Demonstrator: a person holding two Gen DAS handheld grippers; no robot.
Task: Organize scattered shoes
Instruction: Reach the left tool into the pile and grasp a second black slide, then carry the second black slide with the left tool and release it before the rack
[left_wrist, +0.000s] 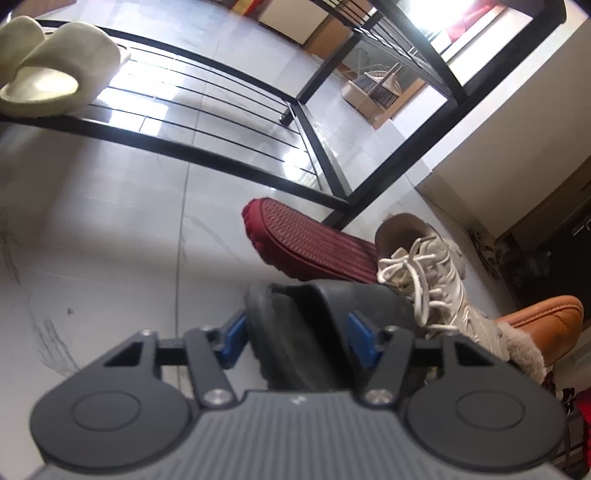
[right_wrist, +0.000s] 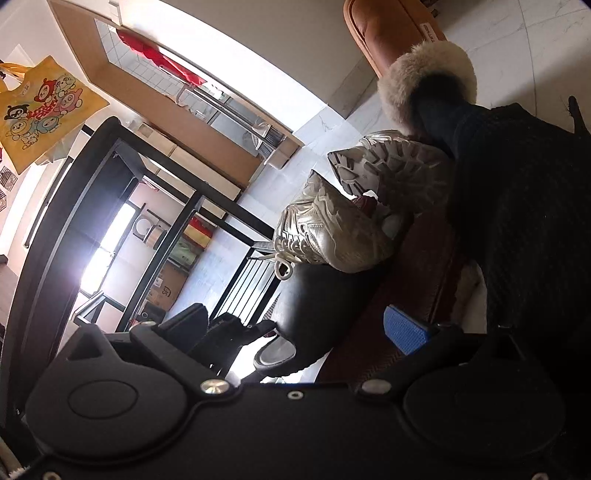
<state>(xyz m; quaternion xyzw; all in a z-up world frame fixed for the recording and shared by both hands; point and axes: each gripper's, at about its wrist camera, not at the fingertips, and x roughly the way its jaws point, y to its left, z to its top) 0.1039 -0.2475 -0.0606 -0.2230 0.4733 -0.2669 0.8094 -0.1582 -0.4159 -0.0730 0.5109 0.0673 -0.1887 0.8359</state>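
Observation:
My left gripper (left_wrist: 297, 332) has its blue pads (left_wrist: 233, 338) on both sides of a black slide sandal (left_wrist: 314, 325) and is shut on it, low over the floor. Behind it lie a dark red slipper (left_wrist: 314, 243) sole up, a cream laced sneaker (left_wrist: 424, 266) and a tan fur-lined slipper (left_wrist: 543, 317). A pair of cream slides (left_wrist: 55, 66) rests on the black shoe rack (left_wrist: 207, 144). In the right wrist view, my right gripper (right_wrist: 314, 332) straddles the black sandal (right_wrist: 325, 314) and the dark red slipper (right_wrist: 413, 280); only its right pad (right_wrist: 406, 328) shows. The sneaker (right_wrist: 332, 229) and tan slipper (right_wrist: 391, 33) lie beyond.
The rack's upper tiers (left_wrist: 406, 40) and legs stand over a glossy tiled floor (left_wrist: 110, 229). A wall corner (left_wrist: 498, 140) is right of the shoe pile. A dark knit shoe (right_wrist: 528, 221) fills the right side. A yellow cartoon bag (right_wrist: 40, 110) hangs at left.

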